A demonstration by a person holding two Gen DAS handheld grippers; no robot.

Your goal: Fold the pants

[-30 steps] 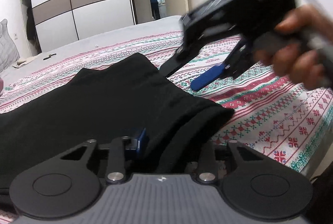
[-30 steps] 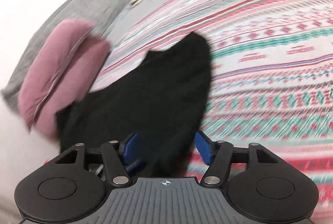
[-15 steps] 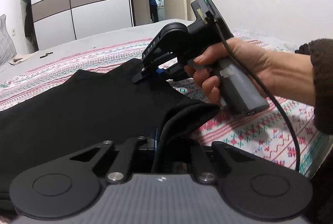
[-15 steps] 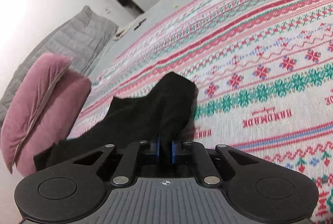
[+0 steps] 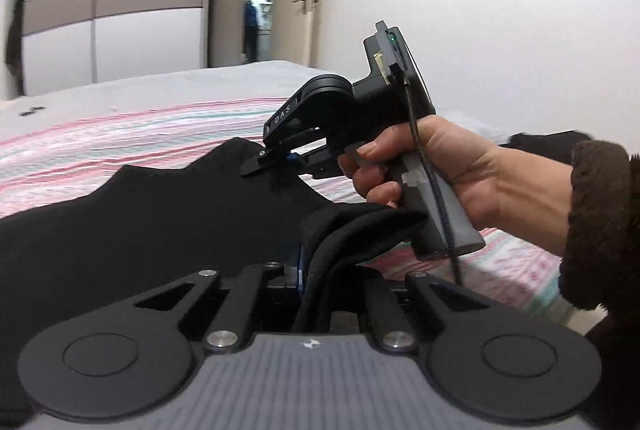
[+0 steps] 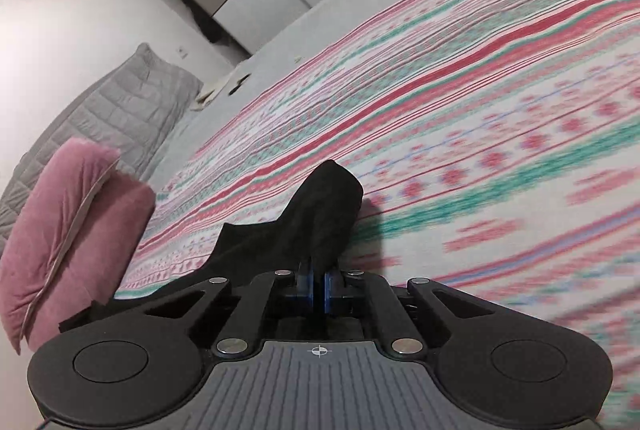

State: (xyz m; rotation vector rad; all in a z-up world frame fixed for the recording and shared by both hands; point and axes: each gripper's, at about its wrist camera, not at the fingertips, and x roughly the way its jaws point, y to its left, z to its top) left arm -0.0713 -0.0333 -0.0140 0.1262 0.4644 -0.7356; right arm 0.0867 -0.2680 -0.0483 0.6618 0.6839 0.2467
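1. Both of your tools have closed since a second ago: then their blue pads stood apart over the black pants [image 5: 152,230]; now each pinches cloth, and the fabric has started to lift.
2. Your left hand-held gripper [image 5: 316,270] is clamped on a thick bunched edge at the near end of the pants (several layers show between its pads).
3. Your right hand-held gripper [image 6: 318,282] is shut tight on a thin corner, which rises in a peak above the patterned bedspread [image 6: 480,110].
4. Two grips on one end probably let you carry that end over the rest in a single fold.
5. Most of the pants lie flat on the bed; their far end is cut off at the frame edge.
6. Whether you hold waistband or hems, I cannot tell, since black cloth hides seams and blur smears the bedspread.
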